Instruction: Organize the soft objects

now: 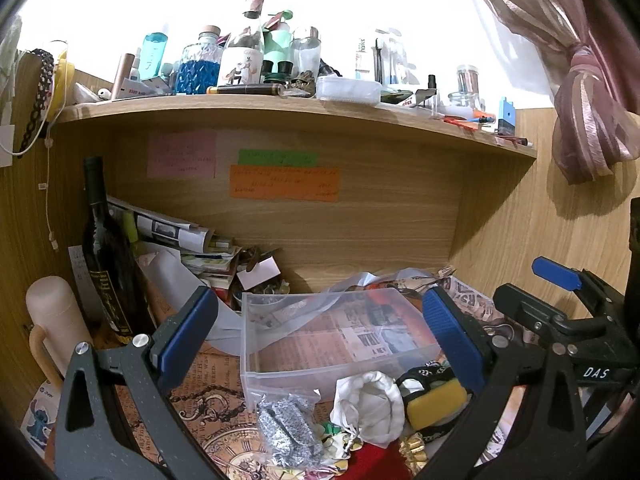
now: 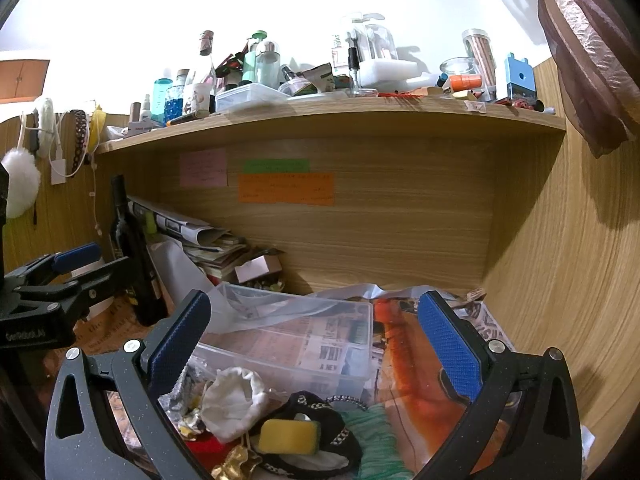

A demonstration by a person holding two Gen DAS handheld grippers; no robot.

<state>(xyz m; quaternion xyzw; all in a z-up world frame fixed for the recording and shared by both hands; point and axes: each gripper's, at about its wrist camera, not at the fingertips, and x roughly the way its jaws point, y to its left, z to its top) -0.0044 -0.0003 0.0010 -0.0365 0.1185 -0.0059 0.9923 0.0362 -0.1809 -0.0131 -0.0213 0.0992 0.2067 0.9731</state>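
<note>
The desk (image 1: 224, 408) is covered with printed paper and sits under a crowded wooden shelf (image 1: 280, 106). A clear plastic box (image 1: 340, 344) lies on it and looks empty. In front of the box, the soft things wait in a heap: a white cloth pouch (image 1: 370, 404), a yellow sponge (image 1: 436, 402), a silver fabric piece (image 1: 290, 428). The left gripper (image 1: 320, 340) and the right gripper (image 2: 316, 342) have jaws spread wide and hold nothing. The sorting seems not yet begun.
</note>
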